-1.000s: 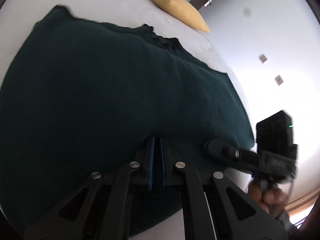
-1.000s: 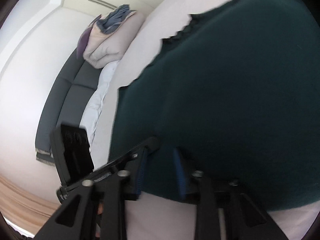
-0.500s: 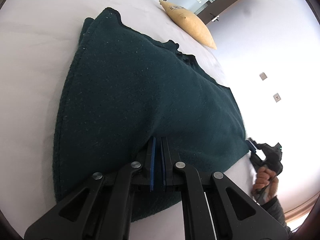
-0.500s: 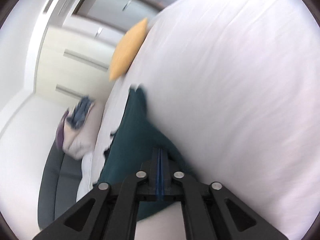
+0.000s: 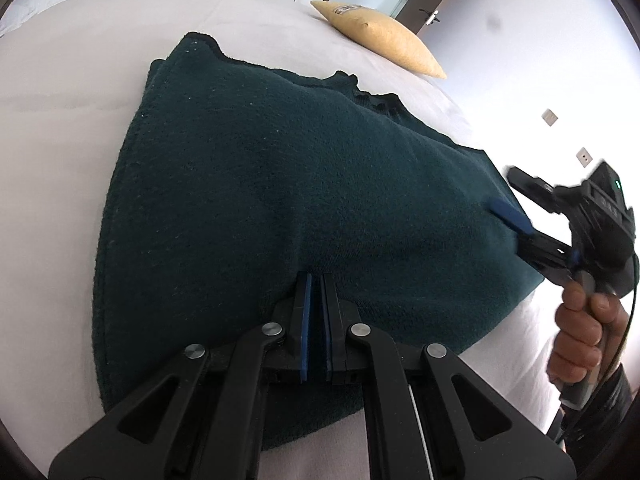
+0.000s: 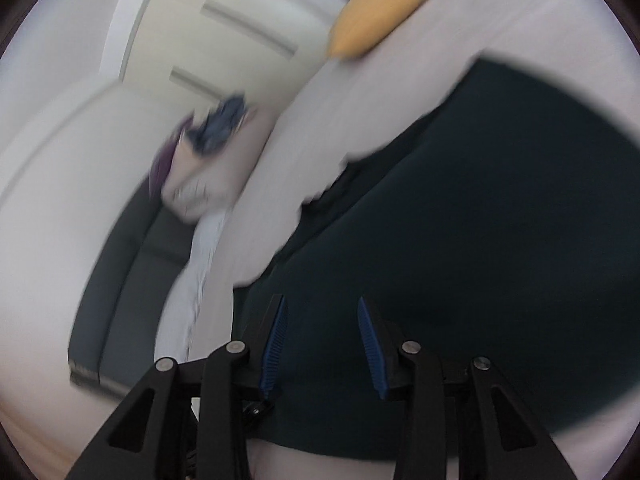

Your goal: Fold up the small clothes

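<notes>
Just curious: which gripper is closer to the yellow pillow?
Probably right. The right gripper is at the sweater's edge on the pillow's side; the left gripper grips its near hem.

We are in a home bedroom: a wide bed (image 5: 72, 80) under a white sheet, a yellow cushion (image 5: 384, 38) on it, wardrobe doors (image 6: 224, 40) behind, a dark sofa (image 6: 120, 280) with piled bedding (image 6: 204, 168).

I see a white bed (image 5: 72, 128) with a yellow cushion (image 5: 384, 36) lying at its far edge. Beside the bed stands a dark grey sofa (image 6: 132, 264) carrying a blurred heap of bedding and clothes (image 6: 208, 160); pale wardrobe doors (image 6: 224, 32) stand behind.
</notes>
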### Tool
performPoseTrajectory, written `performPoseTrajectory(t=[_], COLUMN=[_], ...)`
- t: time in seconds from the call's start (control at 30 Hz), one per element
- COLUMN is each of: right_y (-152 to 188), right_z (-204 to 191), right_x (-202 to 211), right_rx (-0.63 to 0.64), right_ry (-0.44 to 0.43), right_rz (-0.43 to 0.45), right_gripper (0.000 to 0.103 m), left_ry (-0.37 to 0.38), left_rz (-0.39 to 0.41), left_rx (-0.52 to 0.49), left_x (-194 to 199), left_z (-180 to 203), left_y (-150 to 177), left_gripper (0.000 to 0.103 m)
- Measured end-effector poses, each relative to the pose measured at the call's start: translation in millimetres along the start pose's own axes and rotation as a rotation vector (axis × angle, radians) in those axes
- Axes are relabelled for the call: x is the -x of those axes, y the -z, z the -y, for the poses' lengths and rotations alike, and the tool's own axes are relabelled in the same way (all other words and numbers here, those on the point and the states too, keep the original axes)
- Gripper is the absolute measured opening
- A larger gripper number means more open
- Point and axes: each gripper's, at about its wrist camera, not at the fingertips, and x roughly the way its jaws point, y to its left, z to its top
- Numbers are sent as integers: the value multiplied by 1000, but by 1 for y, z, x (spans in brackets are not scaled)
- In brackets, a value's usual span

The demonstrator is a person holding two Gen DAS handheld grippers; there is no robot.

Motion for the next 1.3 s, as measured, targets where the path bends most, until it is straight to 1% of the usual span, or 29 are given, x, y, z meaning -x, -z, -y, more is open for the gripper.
performPoseTrajectory(t=[0.03,0.07,0.13,0.2,0.27,0.33,0.4,0.47,0.53,0.67,0.7,0.73,0.77,0.83,0.9,0.97,1.0,1.03,1.07,1.13,1.17,1.23,1.3], right_y=[0,-1,4,1,-1,-4,-9,-11,-11,1,5,11,15,23,31,38,44,47,52,57,59,58,53], right_z=[-3,-3,3,19,35,46,65,81,93,112,112,109,106,95,71,47,41,32,23,21,26,37,47], right_x=[-13,-27,-34,-30,-11,6,29,52,72,104,109,113,115,115,100,76,71,57,41,24,19,27,45], right_rx=[15,20,18,-14,-42,-62,-104,-133,-155,-226,-236,-244,-243,-226,-171,-117,-86,-57,-24,-19,-31,-65,-95], right_ry=[-6,9,39,22,20,44,50,76,106,132,144,179,188,165,127,81,56,43,48,66,77,69,102], right_rz=[-32,-61,-70,-47,-7,48,103,156,206,297,313,328,333,323,280,205,150,94,30,-29,-47,-23,31], right_gripper=[43,44,44,40,38,38,36,34,33,29,29,33,41,47,48,49,49,50,50,50,49,46,46], left_ry=[2,4,7,8,8,10,9,8,9,8,7,6,4,-1,-4,-5,-3,0,9,39,56,56,12], left_rz=[0,0,0,1,2,4,4,5,5,6,7,7,7,8,10,10,9,9,8,7,8,32,72], left_rx=[1,3,5,4,4,4,3,2,2,1,-1,-2,-3,-8,-10,-10,-8,-4,4,32,60,113,182], left_x=[0,-1,0,-2,-3,-4,-5,-10,-11,-12,-13,-13,-12,-12,-12,-12,-12,-11,-9,-2,5,25,49], left_z=[0,0,-1,0,0,0,1,2,2,2,2,2,2,2,3,3,3,2,1,-3,-8,-18,-36], left_y=[0,0,0,-2,-3,-4,-5,-8,-9,-9,-9,-9,-9,-8,-9,-9,-9,-9,-9,-8,-6,-2,3], left_gripper=[6,5,5,5,6,5,5,5,5,6,5,5,6,6,6,6,6,6,6,6,6,6,6])
